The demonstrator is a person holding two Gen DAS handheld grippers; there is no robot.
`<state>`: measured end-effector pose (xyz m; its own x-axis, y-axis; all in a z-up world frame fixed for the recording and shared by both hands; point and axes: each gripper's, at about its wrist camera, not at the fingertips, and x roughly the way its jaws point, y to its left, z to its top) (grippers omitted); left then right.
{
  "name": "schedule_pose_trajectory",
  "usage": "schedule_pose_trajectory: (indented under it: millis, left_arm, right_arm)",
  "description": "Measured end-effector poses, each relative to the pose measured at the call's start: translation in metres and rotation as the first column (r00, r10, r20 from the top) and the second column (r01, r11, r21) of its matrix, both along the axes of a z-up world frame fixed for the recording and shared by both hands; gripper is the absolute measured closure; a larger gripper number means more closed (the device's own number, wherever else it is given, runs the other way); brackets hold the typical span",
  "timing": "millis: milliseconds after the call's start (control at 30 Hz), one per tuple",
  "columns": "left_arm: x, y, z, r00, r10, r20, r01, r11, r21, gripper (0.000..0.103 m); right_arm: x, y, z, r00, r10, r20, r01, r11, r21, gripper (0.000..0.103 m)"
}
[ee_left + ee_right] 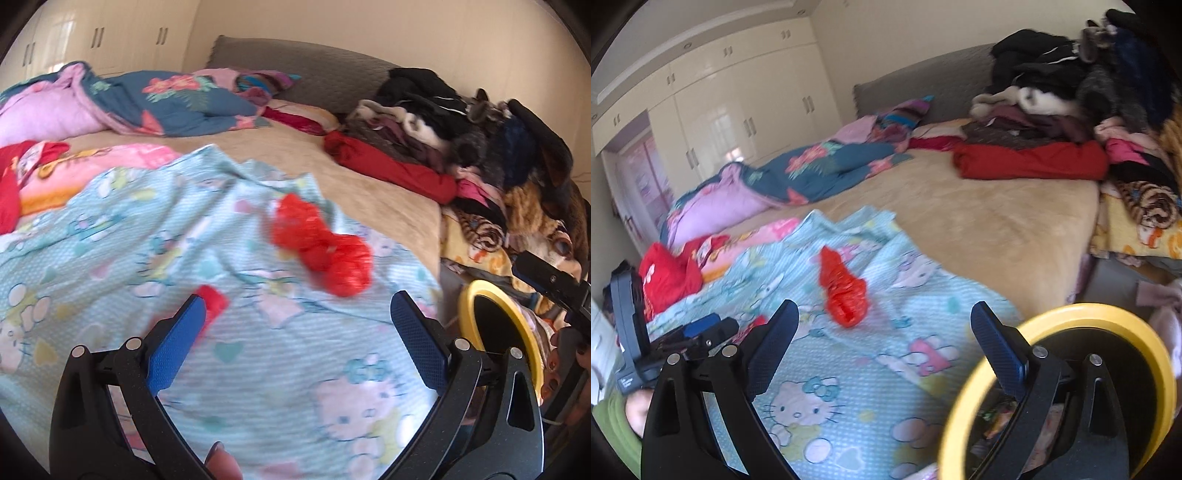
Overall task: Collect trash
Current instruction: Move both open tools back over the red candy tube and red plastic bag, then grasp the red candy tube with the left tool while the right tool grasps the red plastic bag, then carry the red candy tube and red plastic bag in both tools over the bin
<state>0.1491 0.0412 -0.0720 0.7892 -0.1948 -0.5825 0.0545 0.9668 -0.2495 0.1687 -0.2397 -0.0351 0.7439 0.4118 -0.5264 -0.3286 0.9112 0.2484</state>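
Observation:
A crumpled red plastic bag (323, 245) lies on the light-blue cartoon blanket (240, 350) on the bed; it also shows in the right wrist view (844, 288). My left gripper (297, 306) is open and empty, hovering just short of the bag. A small red scrap (214, 301) lies by its left finger. My right gripper (884, 314) is open and empty, above the blanket, near the bag. A yellow-rimmed black bin (1071, 387) stands at the bed's right edge, partly behind the right finger; it shows in the left wrist view (498, 332) too.
A pile of clothes (461, 129) fills the bed's right side. A blue floral duvet (166, 99) and a grey pillow (314, 70) lie at the back. Red cloth (668, 277) lies at the left. White wardrobes (738, 110) line the wall.

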Motion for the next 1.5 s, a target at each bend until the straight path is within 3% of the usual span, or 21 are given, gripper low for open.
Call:
schedule_pose_trajectory:
  millis: [167,433,600,767,800,833,900,933,1033,1267,1500]
  left_arm:
    - [0.003,0.037,-0.014,0.998,0.053,-0.026,-0.054,0.998,-0.038,0.011]
    - [0.008,0.061,-0.039,0.994,0.050,-0.098,-0.053,0.998,-0.025,0.012]
    - [0.016,0.069,-0.055,0.987,0.036,-0.156,-0.046,0.997,-0.061,0.033]
    - [0.026,0.076,-0.074,0.975,0.046,-0.218,-0.068,0.993,-0.096,0.044]
    - [0.027,0.077,-0.076,0.973,0.050,-0.224,-0.074,0.992,-0.100,0.045]
    - [0.027,0.077,-0.078,0.973,0.047,-0.224,-0.070,0.993,-0.099,0.045]
    - [0.026,0.074,-0.080,0.976,0.046,-0.215,-0.065,0.994,-0.084,0.046]
    - [0.026,0.073,-0.081,0.976,0.044,-0.215,-0.061,0.995,-0.075,0.046]
    - [0.027,0.072,-0.083,0.975,0.045,-0.217,-0.062,0.996,-0.071,0.048]
    - [0.027,0.074,-0.086,0.975,0.056,-0.214,-0.074,0.995,-0.074,0.055]
    - [0.025,0.076,-0.081,0.976,0.054,-0.213,-0.070,0.995,-0.069,0.070]
  right_arm:
    - [0.020,0.031,-0.015,0.996,0.056,-0.062,-0.056,0.998,0.007,0.011]
    - [0.062,0.083,-0.043,0.987,0.092,-0.133,-0.105,0.991,-0.088,0.011]
    - [0.087,0.103,-0.059,0.979,0.083,-0.184,-0.107,0.987,-0.122,0.011]
    - [0.113,0.115,-0.077,0.970,0.063,-0.233,-0.097,0.985,-0.140,0.012]
    - [0.119,0.116,-0.083,0.964,0.062,-0.258,-0.098,0.986,-0.132,0.015]
    - [0.123,0.116,-0.086,0.960,0.059,-0.273,-0.097,0.987,-0.126,0.025]
    - [0.130,0.116,-0.093,0.949,0.063,-0.309,-0.100,0.989,-0.107,0.047]
    - [0.133,0.116,-0.097,0.943,0.065,-0.327,-0.102,0.990,-0.096,0.064]
    - [0.127,0.112,-0.099,0.938,0.095,-0.334,-0.119,0.992,-0.050,0.081]
    - [0.086,0.106,-0.080,0.953,0.135,-0.272,-0.136,0.991,0.012,0.083]
    - [0.048,0.095,-0.058,0.960,0.160,-0.231,-0.152,0.987,0.054,0.083]
